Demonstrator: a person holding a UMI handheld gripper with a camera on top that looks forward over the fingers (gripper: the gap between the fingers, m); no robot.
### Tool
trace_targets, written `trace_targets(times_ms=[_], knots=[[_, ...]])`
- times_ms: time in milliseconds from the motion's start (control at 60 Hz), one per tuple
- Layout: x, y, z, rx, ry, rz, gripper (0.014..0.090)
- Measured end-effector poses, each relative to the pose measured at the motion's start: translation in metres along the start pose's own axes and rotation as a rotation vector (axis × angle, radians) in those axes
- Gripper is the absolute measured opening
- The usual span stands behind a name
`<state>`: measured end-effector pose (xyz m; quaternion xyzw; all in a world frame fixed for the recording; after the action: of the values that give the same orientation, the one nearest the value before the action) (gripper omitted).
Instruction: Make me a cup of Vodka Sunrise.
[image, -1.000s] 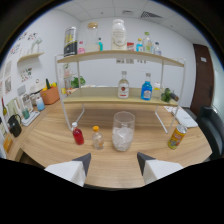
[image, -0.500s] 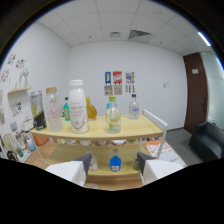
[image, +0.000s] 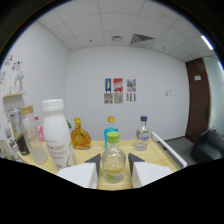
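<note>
The gripper (image: 114, 165) sat with its two white fingers (image: 82, 175) apart, and the small clear plastic bottle with a green cap (image: 113, 159) stood between them on the pale wooden shelf top (image: 162, 150). A gap seemed to show at either side of the bottle, so it was bracketed, not clamped; contact at the base was hidden by the fingers.

Taking that green-capped bottle as landmark: a tall white plastic bottle with a white cap (image: 56, 132) stood to its left and close. A squat amber glass bottle (image: 79, 137) was behind-left. A blue bottle with a yellow cap (image: 110, 131) stood directly behind it. A clear glass bottle with a dark blue cap (image: 142, 135) was behind-right, likely the vodka, label unreadable. More bottles crowded farther left, too blurred to name.

Risks, as judgement: closing here could grab the wrong ingredient if the green-capped bottle was not what the drink needed. The left finger might clip the white bottle and tip it. A thin plastic bottle could squash or slip if squeezed off-centre. Lifting straight back might knock the blue bottle behind.
</note>
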<state>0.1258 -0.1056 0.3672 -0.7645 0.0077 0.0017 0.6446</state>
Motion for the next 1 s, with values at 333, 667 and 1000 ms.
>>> trace_targets(times_ms=[333,667,1000], knots=[[-0.001,-0.008,-0.009,0.0,-0.024,-0.001,0.0362],[-0.003,-0.006,-0.079,0.068,-0.029,0.011,0.0361],[-0.016,0.152,-0.089,-0.15,-0.007,-0.039,0.0354]])
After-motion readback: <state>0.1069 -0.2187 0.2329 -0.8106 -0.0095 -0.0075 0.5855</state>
